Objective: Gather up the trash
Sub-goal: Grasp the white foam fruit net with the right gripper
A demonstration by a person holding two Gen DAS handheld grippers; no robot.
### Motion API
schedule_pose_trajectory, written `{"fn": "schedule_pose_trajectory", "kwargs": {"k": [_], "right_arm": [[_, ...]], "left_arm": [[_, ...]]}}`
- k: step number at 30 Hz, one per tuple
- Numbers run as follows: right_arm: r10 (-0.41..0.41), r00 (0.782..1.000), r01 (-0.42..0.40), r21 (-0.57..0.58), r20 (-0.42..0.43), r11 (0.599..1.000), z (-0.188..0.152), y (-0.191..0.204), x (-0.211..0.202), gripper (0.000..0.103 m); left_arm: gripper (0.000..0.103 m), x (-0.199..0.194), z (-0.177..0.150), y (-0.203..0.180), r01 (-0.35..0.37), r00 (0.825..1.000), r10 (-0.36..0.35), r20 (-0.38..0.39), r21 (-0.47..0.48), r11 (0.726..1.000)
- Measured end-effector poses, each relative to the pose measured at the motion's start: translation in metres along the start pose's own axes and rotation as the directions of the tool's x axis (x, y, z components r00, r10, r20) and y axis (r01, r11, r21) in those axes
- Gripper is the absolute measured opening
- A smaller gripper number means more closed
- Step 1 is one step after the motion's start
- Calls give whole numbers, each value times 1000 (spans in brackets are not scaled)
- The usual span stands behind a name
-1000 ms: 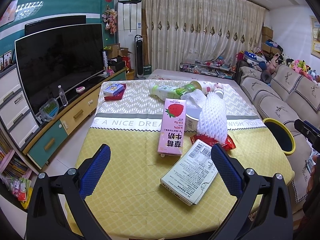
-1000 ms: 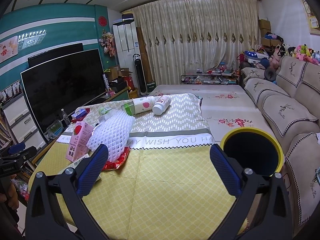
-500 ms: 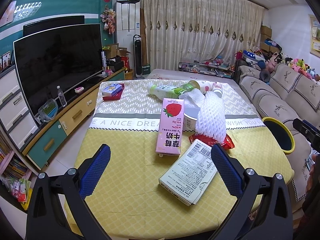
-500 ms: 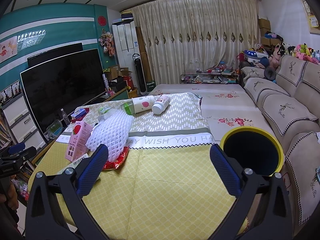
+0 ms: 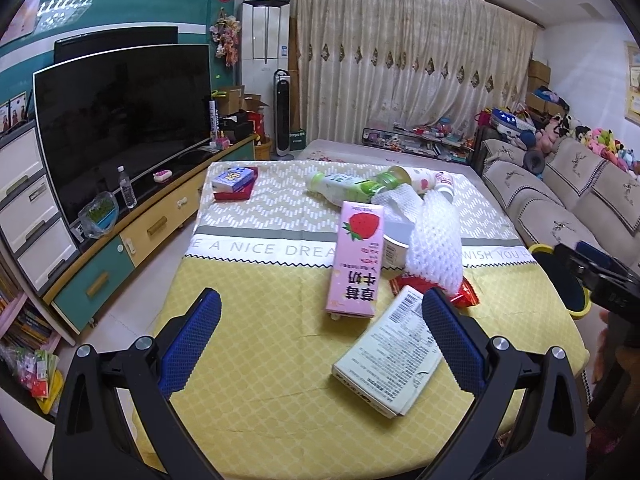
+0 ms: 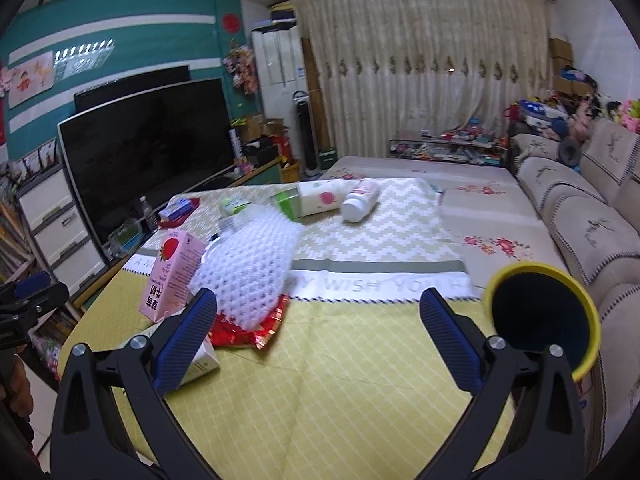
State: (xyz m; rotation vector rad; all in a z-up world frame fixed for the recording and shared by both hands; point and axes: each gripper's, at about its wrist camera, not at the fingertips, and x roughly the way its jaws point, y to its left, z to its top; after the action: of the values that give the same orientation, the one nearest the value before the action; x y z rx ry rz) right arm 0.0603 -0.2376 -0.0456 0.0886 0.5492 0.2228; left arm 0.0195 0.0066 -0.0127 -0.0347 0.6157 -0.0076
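both my claws are spread wide and carry nothing: my left claw (image 5: 320, 328) hangs over the near, yellow part of the worktop (image 5: 248, 344), and my right claw (image 6: 316, 328) hangs over bare cloth at the lower middle of its frame.

what i fear most is the pile. the white foam net (image 5: 436, 248) lies on top of the red wrapper (image 6: 244, 330), and a pale flat box (image 5: 390, 354) rests just beside them with one corner over the wrapper's edge. if i close on the net carelessly, i judge the wrapper may drag along and slip off the worktop. the net looks soft and springy, so it may squeeze out of a shallow grip. the pink strawberry milk carton (image 5: 358, 258) lies flat, touching the pile; a nudge could push it into the bottles (image 6: 320, 198) lying on their sides at the upper middle, and those would likely roll.

the bin with the yellow rim (image 6: 542, 320) sits off the worktop's edge at the right of my right view, beside the sofa (image 6: 592, 232), well apart from the trash. a long carry gives loose things time to drop.
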Motion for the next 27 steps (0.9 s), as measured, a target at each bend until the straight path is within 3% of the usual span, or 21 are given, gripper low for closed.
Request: {"fn": "schedule_pose_trajectory", "kwargs": {"k": [6, 12, 21, 25, 27], "right_arm": [[55, 997, -56, -16, -47, 998, 17, 24, 55, 97], [45, 992, -49, -26, -115, 998, 25, 44, 110, 97], [47, 979, -51, -18, -197, 999, 17, 55, 151, 94], [81, 977, -84, -9, -197, 996, 18, 54, 148, 77], [109, 974, -110, 2, -199, 994, 19, 54, 146, 58]], "left_arm": [[99, 14, -1, 3, 6, 999, -6, -31, -1, 1000], [99, 27, -2, 2, 16, 999, -16, -49, 6, 1000], [99, 40, 0, 8, 27, 997, -27, -72, 0, 1000], [99, 44, 0, 5, 35, 996, -34, -77, 1, 999], [99, 45, -1, 3, 39, 996, -38, -80, 3, 999]]}}
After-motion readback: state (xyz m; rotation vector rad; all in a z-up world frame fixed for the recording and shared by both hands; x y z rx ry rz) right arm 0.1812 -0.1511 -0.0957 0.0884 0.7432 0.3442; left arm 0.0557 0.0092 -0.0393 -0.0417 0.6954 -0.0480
